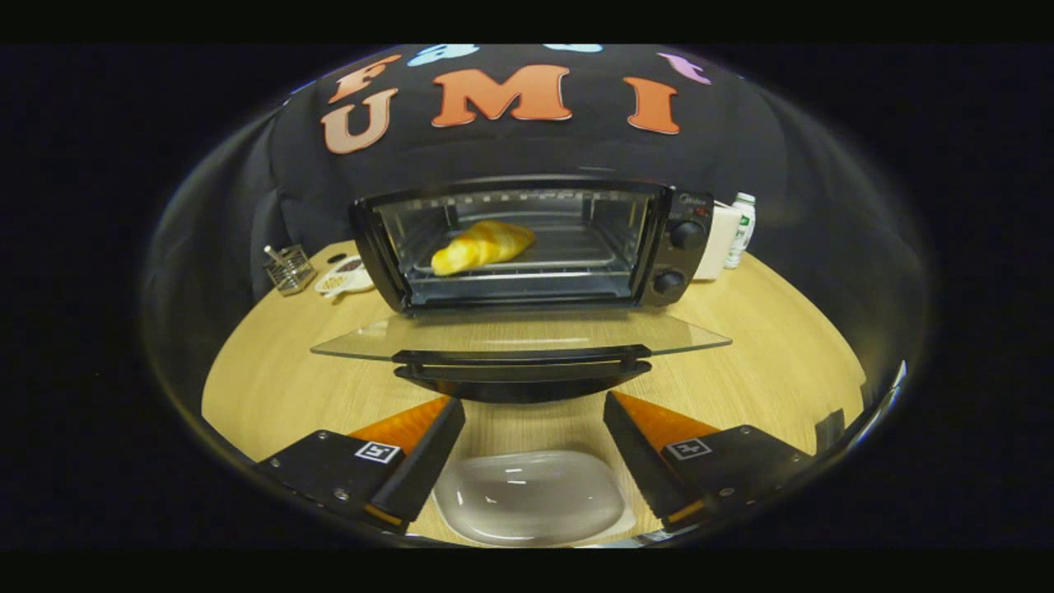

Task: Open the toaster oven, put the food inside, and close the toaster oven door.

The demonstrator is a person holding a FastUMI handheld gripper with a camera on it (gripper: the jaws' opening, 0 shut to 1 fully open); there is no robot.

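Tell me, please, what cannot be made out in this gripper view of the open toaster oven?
- Hand-held gripper: fingers apart and holding nothing; their rear ends are cut off by the view's rim.
- White plate between the fingers: its near edge is cut off.
- Toaster oven: knob markings too small to read.
- Croissant: far side hidden by its own bulk.
- Wire basket: contents too small to identify.
- White box: partly hidden behind the oven.

Dim booth, warm light on the table [272, 371]; fisheye bends edges, glare on the glass door [519, 333].
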